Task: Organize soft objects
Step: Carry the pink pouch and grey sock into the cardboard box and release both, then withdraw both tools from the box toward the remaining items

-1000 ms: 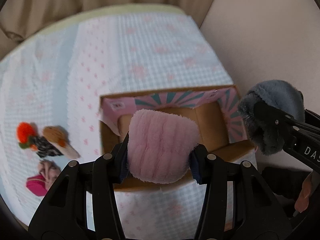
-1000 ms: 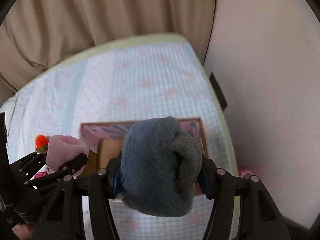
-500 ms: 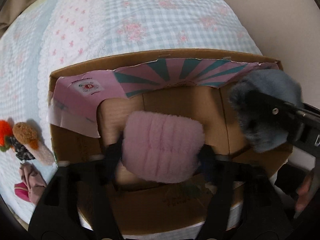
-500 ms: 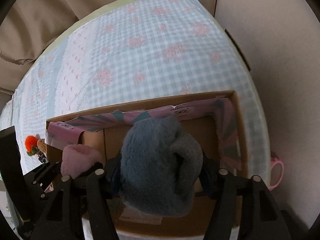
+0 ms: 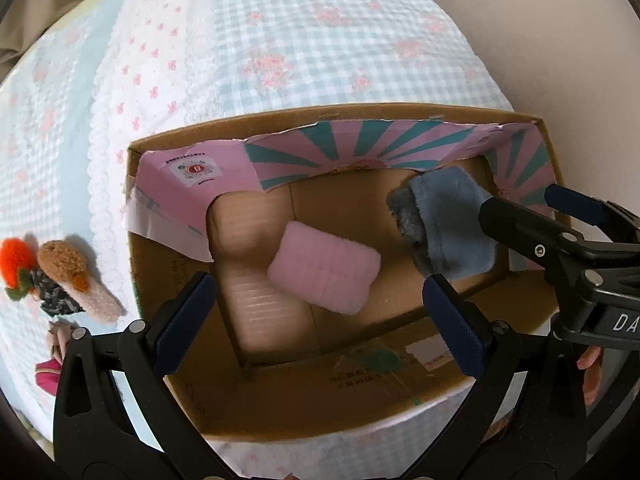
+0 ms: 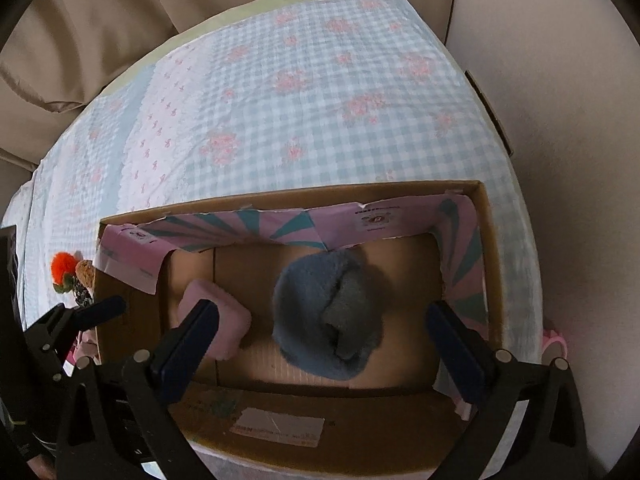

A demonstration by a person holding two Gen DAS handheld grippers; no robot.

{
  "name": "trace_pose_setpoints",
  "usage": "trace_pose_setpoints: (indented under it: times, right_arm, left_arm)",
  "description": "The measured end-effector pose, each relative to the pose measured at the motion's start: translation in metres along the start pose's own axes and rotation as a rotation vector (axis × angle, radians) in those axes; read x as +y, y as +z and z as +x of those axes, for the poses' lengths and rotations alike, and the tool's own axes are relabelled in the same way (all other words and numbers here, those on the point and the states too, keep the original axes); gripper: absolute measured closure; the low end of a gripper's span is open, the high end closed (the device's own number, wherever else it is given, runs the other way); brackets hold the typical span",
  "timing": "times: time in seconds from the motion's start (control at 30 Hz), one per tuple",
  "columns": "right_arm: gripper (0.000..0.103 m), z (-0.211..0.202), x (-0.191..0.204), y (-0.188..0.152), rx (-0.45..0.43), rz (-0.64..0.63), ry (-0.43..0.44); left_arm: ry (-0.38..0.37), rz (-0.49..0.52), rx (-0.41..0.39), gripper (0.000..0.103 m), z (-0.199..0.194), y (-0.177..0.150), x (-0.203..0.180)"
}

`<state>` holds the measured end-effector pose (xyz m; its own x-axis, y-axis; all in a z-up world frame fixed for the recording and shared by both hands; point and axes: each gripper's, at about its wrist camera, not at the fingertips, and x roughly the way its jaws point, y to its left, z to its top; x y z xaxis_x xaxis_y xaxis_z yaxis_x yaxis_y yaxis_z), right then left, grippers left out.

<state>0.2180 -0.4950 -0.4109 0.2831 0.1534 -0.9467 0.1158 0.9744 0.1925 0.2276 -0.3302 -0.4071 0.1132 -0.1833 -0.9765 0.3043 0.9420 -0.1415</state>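
A pink plush pad (image 5: 324,276) lies on the floor of an open cardboard box (image 5: 304,404), tilted, left of centre, while a blue-grey plush piece (image 6: 326,316) sits beside it toward the right. Neither touches a finger: the left gripper (image 5: 316,320) stands spread wide above the near wall, and the right gripper (image 6: 320,348) is likewise spread, its blue pads well clear of the plush on both sides.

Both drops appear finished, so the step in hand is judged to be the withdrawal. It is best done by lifting each tool straight up with the fingers kept apart, so that no pad snags the fur or catches the torn pink-and-teal liner (image 5: 360,148) along the far wall. The box rests on a checked floral bedspread (image 5: 280,40) and could shift if its near wall is nudged.

Half a second ago each gripper was clamped on its piece above the box, the pink one squeezed between the left fingers, the blue-grey one between the right. Now both pieces have been released and have settled inside.

More soft things wait outside at the box's left: an orange pompom (image 5: 16,256), a tan knitted toy (image 5: 66,266) and a magenta item (image 5: 46,372), likely next.
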Motion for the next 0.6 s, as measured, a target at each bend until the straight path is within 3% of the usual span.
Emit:
trace_pose_setpoints:
  times: [0.23, 0.6]
  right_arm:
    - [0.000, -0.036, 0.004, -0.003, -0.036, -0.001, -0.016]
    - [0.000, -0.147, 0.041, -0.027, -0.180, -0.060, -0.063]
  left_arm:
    - [0.026, 0.021, -0.033, 0.000, -0.041, -0.002, -0.006]
    - [0.000, 0.027, -0.221, 0.000, -0.161, -0.031, -0.002]
